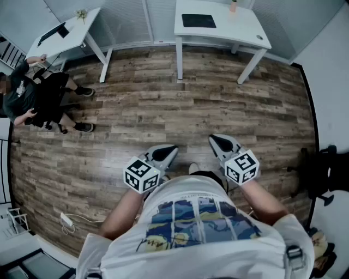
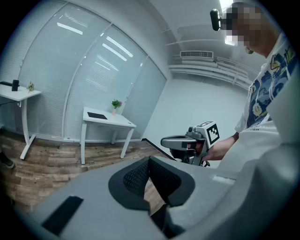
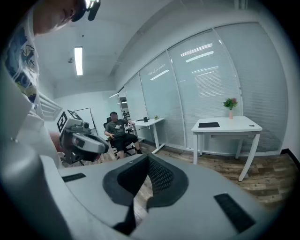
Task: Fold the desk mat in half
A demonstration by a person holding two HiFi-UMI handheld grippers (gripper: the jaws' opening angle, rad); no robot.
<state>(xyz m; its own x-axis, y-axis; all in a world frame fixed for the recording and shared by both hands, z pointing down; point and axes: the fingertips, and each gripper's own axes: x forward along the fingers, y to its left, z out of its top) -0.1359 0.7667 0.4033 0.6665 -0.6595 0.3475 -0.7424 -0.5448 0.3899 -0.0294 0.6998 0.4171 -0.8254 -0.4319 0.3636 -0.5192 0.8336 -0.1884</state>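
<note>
**Black desk mat far off, both tools closed and empty**

Black and flat, the desk mat (image 1: 198, 20) lies on the left part of the far white bench (image 1: 240, 31), well apart from us. We judge it light, thin and limp, probably with a grippy underside. It should bend easily but sag and drag, so we would pinch the two corners of one short edge and carry that edge over to the opposite one.

Our left tool (image 1: 165, 155) and right tool (image 1: 220, 144) are close to our chest, each with its jaws together and nothing between them.

A small potted plant (image 1: 233, 6) stands near the mat's far right corner and could be knocked. Only bare wood floor (image 1: 191, 103) lies between us and that bench. Off to the left, a seated person (image 1: 22, 92) on an office chair (image 1: 52, 92) beside a second bench (image 1: 76, 30) is out of the way.
</note>
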